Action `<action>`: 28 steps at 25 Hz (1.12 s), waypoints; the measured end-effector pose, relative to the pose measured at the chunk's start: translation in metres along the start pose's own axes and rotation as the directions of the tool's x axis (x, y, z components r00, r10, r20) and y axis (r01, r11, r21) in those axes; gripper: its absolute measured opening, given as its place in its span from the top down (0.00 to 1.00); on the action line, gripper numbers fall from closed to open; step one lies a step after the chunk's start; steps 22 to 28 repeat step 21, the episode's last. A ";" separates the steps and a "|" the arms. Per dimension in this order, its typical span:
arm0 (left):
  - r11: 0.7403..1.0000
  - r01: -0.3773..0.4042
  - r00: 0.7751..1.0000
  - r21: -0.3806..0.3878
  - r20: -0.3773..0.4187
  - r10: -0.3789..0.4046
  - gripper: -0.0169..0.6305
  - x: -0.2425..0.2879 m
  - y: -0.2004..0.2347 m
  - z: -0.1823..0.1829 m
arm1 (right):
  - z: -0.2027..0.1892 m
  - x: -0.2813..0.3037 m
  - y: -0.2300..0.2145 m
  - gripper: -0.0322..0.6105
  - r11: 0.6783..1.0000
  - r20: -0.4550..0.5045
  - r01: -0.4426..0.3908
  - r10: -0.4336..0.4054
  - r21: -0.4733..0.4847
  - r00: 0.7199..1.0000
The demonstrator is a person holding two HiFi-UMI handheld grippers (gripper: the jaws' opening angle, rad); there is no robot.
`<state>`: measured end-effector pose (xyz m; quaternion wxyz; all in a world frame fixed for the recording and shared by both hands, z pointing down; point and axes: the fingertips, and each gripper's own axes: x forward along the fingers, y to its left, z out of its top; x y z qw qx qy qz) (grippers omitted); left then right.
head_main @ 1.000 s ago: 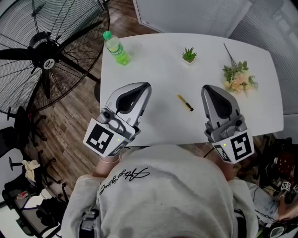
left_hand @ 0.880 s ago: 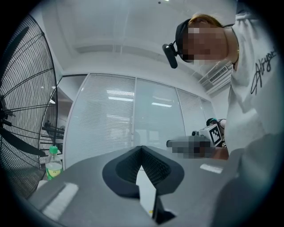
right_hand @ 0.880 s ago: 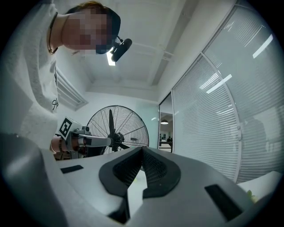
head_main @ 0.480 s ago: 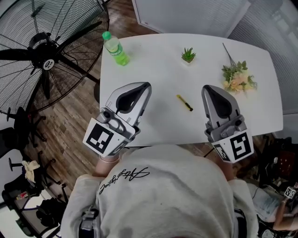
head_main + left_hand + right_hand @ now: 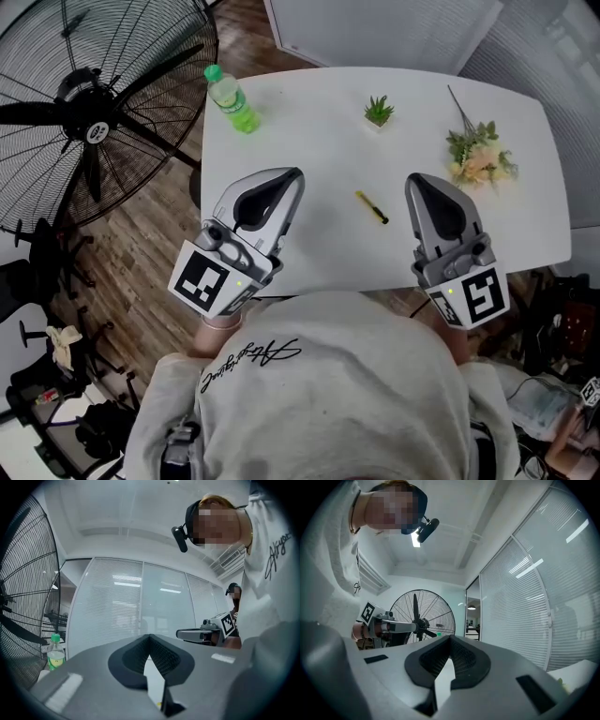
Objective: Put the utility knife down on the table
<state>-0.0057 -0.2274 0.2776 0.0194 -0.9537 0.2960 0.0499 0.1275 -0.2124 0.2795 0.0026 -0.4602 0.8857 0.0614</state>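
Knife down, jaws empty.
The slim yellow-and-black utility knife (image 5: 372,207) lay, apparently flat, on the white table (image 5: 309,141) between my left gripper (image 5: 295,172) and right gripper (image 5: 412,178). Both jaws were closed on nothing and best held clear.

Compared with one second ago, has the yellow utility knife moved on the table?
No. The utility knife lies just where it was, below the small potted plant.

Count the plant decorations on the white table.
2: a small potted plant at the far edge, middle; a flower bunch toward the far right. Part of the near table is covered, so more could hide.
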 end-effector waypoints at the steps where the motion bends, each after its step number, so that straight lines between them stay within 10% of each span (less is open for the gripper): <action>1: 1.000 0.001 1.000 0.000 0.000 -0.001 0.97 0.000 0.000 0.000 | -0.001 0.000 0.000 0.95 1.000 -0.001 0.000 0.000 0.001 1.000; 28: 1.000 0.025 1.000 -0.014 0.003 -0.025 0.98 0.004 0.002 -0.003 | -0.005 0.002 0.001 0.95 1.000 -0.019 0.019 -0.019 -0.001 1.000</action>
